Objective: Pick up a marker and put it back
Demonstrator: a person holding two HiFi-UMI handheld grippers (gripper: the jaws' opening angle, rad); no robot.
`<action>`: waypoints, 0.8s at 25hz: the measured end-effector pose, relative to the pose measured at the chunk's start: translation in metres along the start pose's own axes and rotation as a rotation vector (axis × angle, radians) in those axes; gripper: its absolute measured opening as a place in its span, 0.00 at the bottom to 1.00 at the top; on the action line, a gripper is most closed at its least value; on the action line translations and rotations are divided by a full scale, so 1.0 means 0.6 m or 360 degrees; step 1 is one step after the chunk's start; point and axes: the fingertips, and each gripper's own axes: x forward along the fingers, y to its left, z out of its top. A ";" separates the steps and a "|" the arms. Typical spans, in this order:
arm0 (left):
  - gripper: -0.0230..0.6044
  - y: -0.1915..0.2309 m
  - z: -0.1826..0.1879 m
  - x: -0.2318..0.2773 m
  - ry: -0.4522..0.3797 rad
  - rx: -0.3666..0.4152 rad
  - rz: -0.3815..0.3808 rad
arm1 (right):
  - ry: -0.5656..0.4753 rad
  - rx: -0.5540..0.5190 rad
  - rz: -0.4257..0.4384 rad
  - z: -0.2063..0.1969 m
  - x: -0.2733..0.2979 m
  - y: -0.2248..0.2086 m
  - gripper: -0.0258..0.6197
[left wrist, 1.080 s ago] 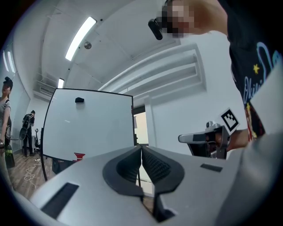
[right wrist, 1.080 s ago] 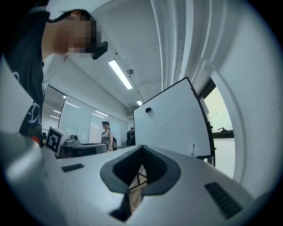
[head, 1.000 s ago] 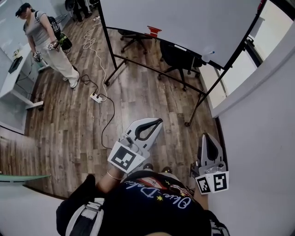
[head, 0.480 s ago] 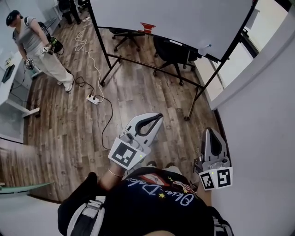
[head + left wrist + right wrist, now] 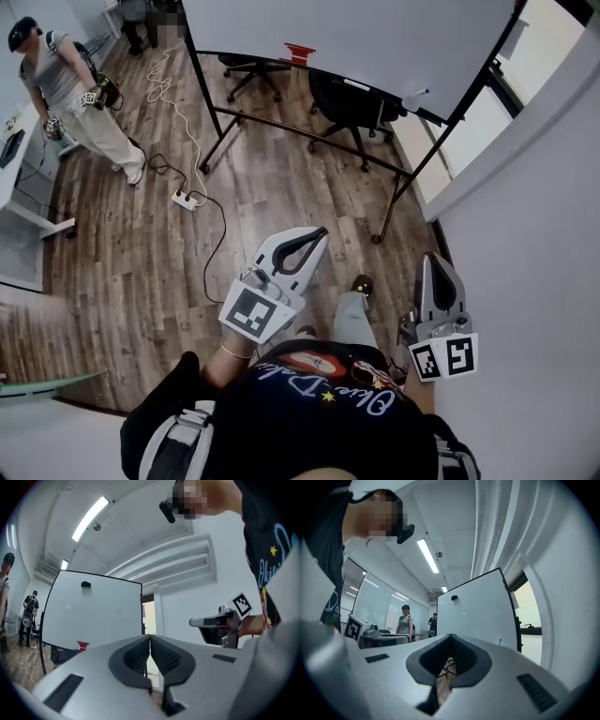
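Approach step, I judge: am holding grey left gripper [image 5: 317,232] and right gripper [image 5: 437,262] pressed together, empty. Next needing: reaching small dark-tipped marker [image 5: 424,93] at lower right edge of big white board [image 5: 356,37], jaws spread.

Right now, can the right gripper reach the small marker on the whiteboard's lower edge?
Probably not yet. The right gripper, shut, is held by the person's waist, while the small dark marker sits on the black-framed white whiteboard across brown wooden floor. Nothing stands in between; it looks too far.
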 end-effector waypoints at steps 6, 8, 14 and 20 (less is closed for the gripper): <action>0.04 0.013 0.002 0.003 -0.0012 0.0016 0.0053 | -0.0007 -0.0005 0.0029 0.000 0.017 -0.012 0.04; 0.04 0.018 0.003 0.003 -0.0012 0.0026 0.0076 | -0.0017 0.0003 0.0040 -0.001 0.025 -0.016 0.04; 0.04 0.035 0.002 0.024 0.0001 0.0057 0.0127 | -0.0042 0.0021 0.0083 -0.004 0.052 -0.036 0.04; 0.04 0.041 -0.004 0.072 0.0012 0.0128 0.0125 | -0.0029 0.0002 0.0078 -0.010 0.069 -0.084 0.04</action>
